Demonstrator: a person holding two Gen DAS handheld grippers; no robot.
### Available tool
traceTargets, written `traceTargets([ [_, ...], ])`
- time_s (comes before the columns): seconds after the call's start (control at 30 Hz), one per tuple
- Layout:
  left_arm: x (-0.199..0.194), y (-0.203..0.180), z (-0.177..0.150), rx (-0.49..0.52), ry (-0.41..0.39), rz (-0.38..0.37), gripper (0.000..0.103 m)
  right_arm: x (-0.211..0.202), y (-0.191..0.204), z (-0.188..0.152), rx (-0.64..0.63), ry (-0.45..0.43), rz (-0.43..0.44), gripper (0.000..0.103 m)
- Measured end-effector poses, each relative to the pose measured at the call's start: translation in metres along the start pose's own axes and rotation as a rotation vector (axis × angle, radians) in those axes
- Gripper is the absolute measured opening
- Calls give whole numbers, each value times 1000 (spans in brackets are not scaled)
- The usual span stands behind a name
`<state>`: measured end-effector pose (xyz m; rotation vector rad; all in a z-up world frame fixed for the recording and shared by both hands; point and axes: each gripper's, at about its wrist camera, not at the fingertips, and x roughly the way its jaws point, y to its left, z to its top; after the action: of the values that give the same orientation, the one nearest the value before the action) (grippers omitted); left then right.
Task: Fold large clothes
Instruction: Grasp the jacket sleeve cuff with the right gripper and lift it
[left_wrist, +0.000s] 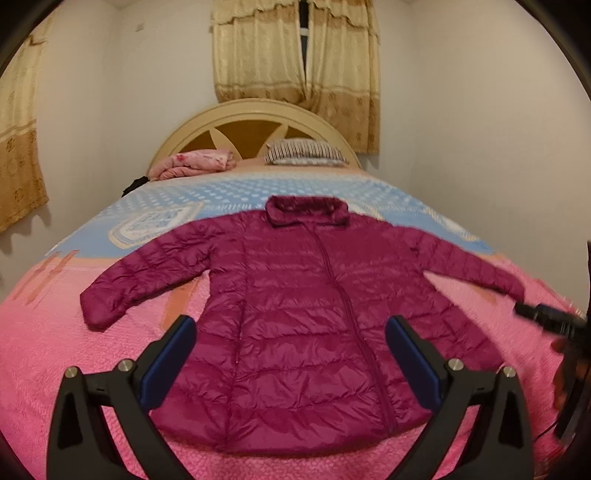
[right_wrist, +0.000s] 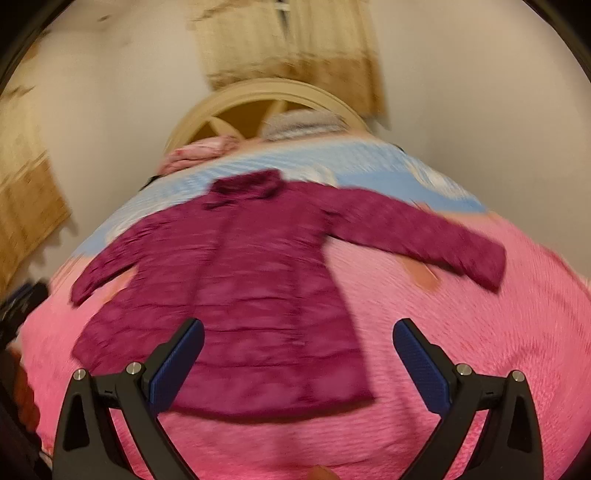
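Left wrist view: my left gripper (left_wrist: 290, 325) is spread wide and holds nothing, above the hem of the magenta jacket (left_wrist: 295, 314), which lies flat on the pink bedspread (left_wrist: 55, 350). Right wrist view, blurred: my right gripper (right_wrist: 297, 328) is also wide and holds nothing, over the jacket's (right_wrist: 240, 295) lower right side.

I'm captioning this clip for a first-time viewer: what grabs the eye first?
A magenta puffer jacket lies flat, sleeves spread, across the pink bedspread. Both open tongs, left and right, hover above its hem. A fan-shaped headboard stands at the far end.
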<state>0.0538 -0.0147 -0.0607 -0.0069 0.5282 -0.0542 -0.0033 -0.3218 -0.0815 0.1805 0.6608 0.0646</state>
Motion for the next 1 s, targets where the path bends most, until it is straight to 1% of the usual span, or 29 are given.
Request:
traceTargets([
  [0.07,14,-6,-2,29,16,9,103,22,-41,2,105,32,-39,102],
  [0.13,26,-11,-3,47,22,9,103,35,-70,4,178,47,-57,102],
  [0.2,39,-16,-2,72,23,22,103,50,-102,8,251,62,-108,102],
  [0.27,55,-19,-1,93,22,36,103,63,-135,14,326,66,-139,102],
  [0.37,83,-21,2,117,52,58,103,78,-170,26,387,61,-184,102],
  [0.5,103,-15,3,99,81,70,103,92,-200,40,438,46,-222,100],
  [0.53,106,-15,2,91,84,70,103,98,-209,44,456,49,-224,96],
  [0.57,108,-15,2,83,87,67,103,104,-215,46,469,52,-226,90],
  [0.6,109,-15,0,76,91,64,103,109,-220,47,475,62,-226,86],
  [0.67,111,-16,-4,71,101,62,103,123,-227,47,484,93,-214,70],
  [0.7,112,-17,-7,71,108,62,103,127,-227,45,486,105,-207,66],
  [0.73,113,-17,-8,74,115,64,103,133,-226,45,482,116,-202,58],
  [0.8,114,-17,-13,73,130,68,103,135,-223,47,455,99,-193,43],
  [0.83,114,-16,-15,69,136,66,103,136,-223,49,449,93,-172,28],
  [0.93,112,-13,-17,57,144,67,103,130,-224,56,442,51,-172,17],
  [1.0,108,-9,-16,45,138,63,103,123,-225,65,438,30,-177,14],
])
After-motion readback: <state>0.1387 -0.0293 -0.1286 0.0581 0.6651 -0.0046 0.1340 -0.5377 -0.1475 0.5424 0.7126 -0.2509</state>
